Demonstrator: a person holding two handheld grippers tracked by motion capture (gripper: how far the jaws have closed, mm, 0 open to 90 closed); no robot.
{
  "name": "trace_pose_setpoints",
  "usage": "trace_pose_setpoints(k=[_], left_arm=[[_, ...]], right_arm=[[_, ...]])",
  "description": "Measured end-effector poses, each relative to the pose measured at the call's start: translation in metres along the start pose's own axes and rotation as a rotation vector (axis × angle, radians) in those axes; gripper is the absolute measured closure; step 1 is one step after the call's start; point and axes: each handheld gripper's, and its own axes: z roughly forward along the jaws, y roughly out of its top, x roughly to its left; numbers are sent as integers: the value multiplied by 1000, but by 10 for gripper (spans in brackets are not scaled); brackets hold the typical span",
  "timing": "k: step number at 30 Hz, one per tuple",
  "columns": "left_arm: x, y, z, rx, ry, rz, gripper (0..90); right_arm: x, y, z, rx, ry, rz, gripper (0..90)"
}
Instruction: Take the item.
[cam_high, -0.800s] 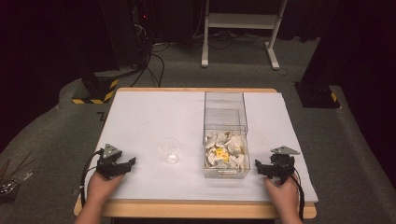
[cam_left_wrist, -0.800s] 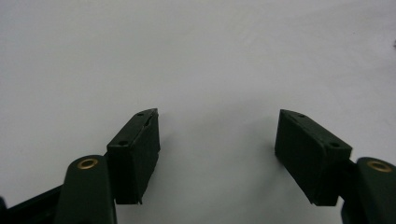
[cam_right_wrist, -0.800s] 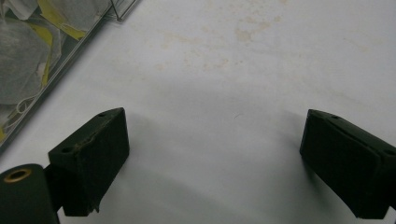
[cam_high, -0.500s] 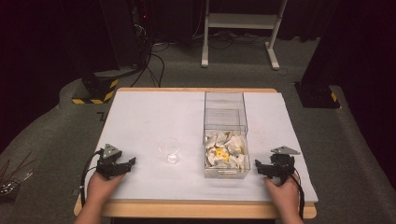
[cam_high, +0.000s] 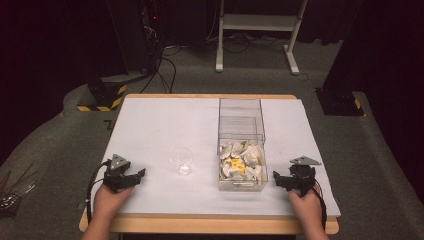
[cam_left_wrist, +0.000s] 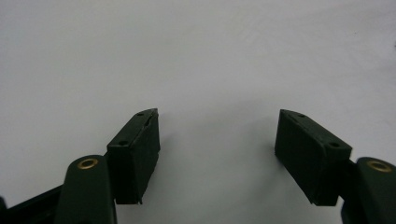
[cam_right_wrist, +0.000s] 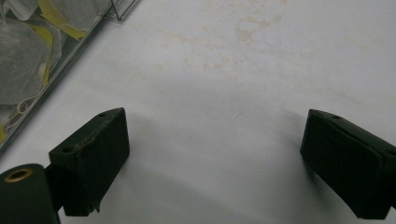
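A clear plastic box (cam_high: 241, 145) stands right of the table's middle, its near half filled with several white and yellow tea bags (cam_high: 241, 161). A small clear cup (cam_high: 181, 161) stands upright to its left. My left gripper (cam_high: 135, 176) rests on the white table cover (cam_high: 160, 125) near the front left, open, nothing between its jaws (cam_left_wrist: 217, 140). My right gripper (cam_high: 279, 180) rests near the front right, just right of the box, also open and empty (cam_right_wrist: 215, 154). The box's corner with tea bags (cam_right_wrist: 32, 51) lies at the upper left of the right gripper view.
The table's wooden edge (cam_high: 210, 224) runs along the front. Beyond the table are a grey carpet, black cables (cam_high: 160, 70), a white stand's feet (cam_high: 255, 45) and yellow-black striped bases (cam_high: 102, 95). Faint stains (cam_right_wrist: 243, 32) mark the cover near the right gripper.
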Motion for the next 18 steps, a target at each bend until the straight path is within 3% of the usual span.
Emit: trace_pose_setpoints(k=[10, 14, 18], left_arm=[[0, 1, 0, 4, 2, -5, 311], [-2, 2, -2, 2, 6, 15, 313], [-2, 3, -5, 0, -30, 7, 317]], right_arm=[[0, -1, 0, -7, 1, 3, 76], [0, -1, 0, -7, 0, 3, 76], [0, -1, 0, -7, 0, 2, 76]])
